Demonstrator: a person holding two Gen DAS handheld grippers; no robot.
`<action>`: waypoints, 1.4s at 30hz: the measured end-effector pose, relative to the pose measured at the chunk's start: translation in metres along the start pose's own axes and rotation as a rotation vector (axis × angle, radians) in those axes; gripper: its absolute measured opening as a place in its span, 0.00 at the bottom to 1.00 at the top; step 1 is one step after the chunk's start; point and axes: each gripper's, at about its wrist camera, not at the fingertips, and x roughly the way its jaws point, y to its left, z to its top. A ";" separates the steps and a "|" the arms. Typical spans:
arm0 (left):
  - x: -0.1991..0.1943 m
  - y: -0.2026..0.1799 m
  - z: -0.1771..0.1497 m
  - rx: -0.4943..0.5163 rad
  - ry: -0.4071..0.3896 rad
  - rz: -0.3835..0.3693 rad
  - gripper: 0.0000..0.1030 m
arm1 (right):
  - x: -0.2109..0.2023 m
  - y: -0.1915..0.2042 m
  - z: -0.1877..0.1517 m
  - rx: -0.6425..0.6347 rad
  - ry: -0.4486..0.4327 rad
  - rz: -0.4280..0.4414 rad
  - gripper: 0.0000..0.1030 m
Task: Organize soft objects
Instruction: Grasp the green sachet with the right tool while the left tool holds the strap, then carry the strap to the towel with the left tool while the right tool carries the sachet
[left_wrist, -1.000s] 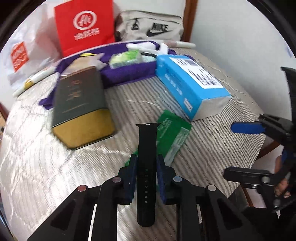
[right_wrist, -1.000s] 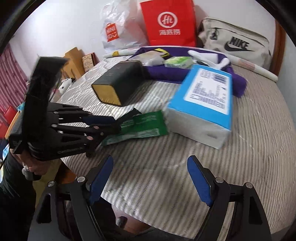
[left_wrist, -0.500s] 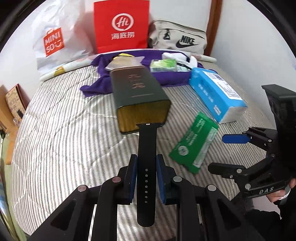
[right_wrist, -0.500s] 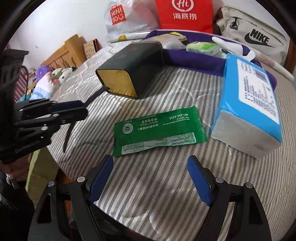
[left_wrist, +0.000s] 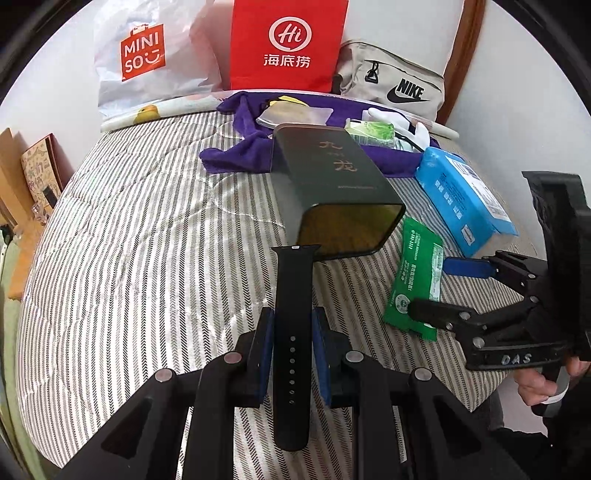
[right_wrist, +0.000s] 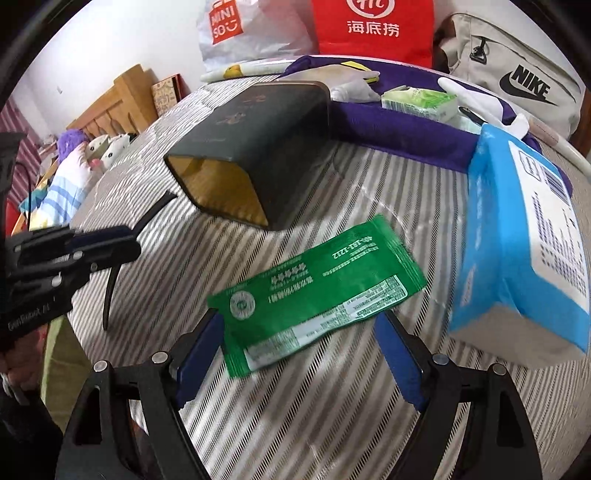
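While the left claw (left_wrist: 291, 343) is clamped on a black watch strap (left_wrist: 293, 295), the strap stands up between the blue pads, its far end pointing at the open, gold-lined mouth of a dark rectangular box (left_wrist: 332, 184) lying on the striped bed (left_wrist: 129, 240). From the right wrist view the strap (right_wrist: 110, 280) hangs curved out of that claw (right_wrist: 99, 243) at the left edge, above the bed surface (right_wrist: 332, 406).

Right claw (right_wrist: 299, 354): fingers spread wide apart, holding nothing, with the near end of a green sachet (right_wrist: 317, 291) lying flat on the bed between them. From the left wrist view the same claw (left_wrist: 443, 291) sits at the right, its lower finger overlapping the near end of the sachet (left_wrist: 417, 280); actual contact cannot be confirmed.

Other items noted:
- blue tissue pack (right_wrist: 528, 251) right of the sachet, near but apart
- purple cloth (left_wrist: 236, 155) at the far side, behind the box, carrying a small green packet (left_wrist: 371, 131) and white gloves (left_wrist: 399, 122)
- red paper bag (left_wrist: 288, 44), white Miniso bag (left_wrist: 144, 59) and beige Nike bag (left_wrist: 391, 85) along the far wall
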 end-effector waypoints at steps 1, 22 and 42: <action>-0.001 0.001 0.001 -0.001 -0.003 -0.004 0.19 | 0.001 0.000 0.004 0.008 -0.005 -0.004 0.81; 0.008 0.016 0.001 -0.045 0.014 0.000 0.19 | 0.008 0.023 0.003 -0.054 -0.101 -0.168 0.45; -0.015 -0.027 -0.009 -0.065 -0.001 -0.018 0.19 | -0.060 -0.017 -0.065 -0.039 -0.119 -0.013 0.21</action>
